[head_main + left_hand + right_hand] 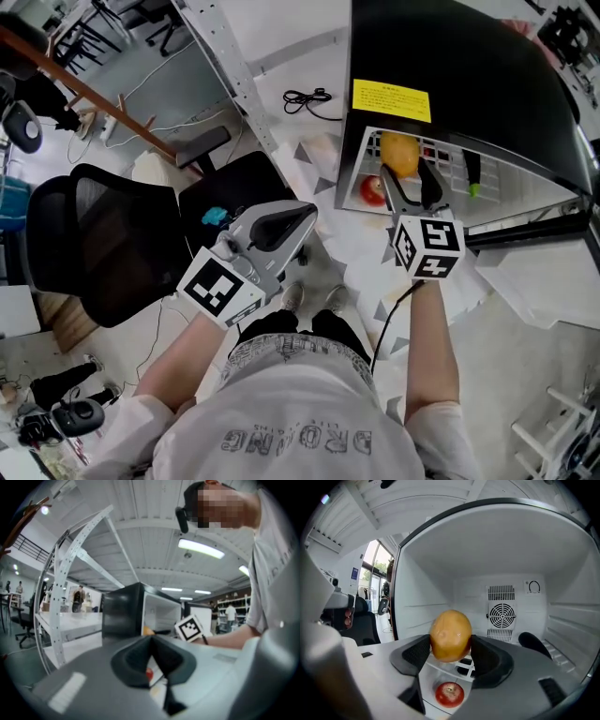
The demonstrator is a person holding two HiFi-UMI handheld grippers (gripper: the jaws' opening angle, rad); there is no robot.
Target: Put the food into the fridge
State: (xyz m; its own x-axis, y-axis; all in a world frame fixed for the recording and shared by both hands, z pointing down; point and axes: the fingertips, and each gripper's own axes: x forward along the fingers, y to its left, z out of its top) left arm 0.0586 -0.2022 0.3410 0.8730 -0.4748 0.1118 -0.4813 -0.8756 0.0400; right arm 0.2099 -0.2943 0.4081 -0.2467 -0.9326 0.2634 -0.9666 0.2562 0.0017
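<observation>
A small black fridge point(469, 75) stands open on the floor, and its white inside point(440, 564) fills the right gripper view. My right gripper point(402, 167) is shut on a yellow-orange fruit point(450, 635), held just inside the opening above the wire shelf point(450, 169). A red apple point(450, 693) lies below the fruit on the fridge's floor point(373, 190). A dark long vegetable point(533, 643) rests at the right on the shelf. My left gripper point(305, 217) hangs shut and empty in front of me, left of the fridge; its pads point(140, 660) meet.
A black office chair point(103, 244) stands at my left, with a metal rack leg point(230, 75) behind it. The fridge door point(534, 230) swings out to the right. A fan grille point(502, 614) sits on the fridge's back wall. White sheets cover the floor around my feet point(314, 298).
</observation>
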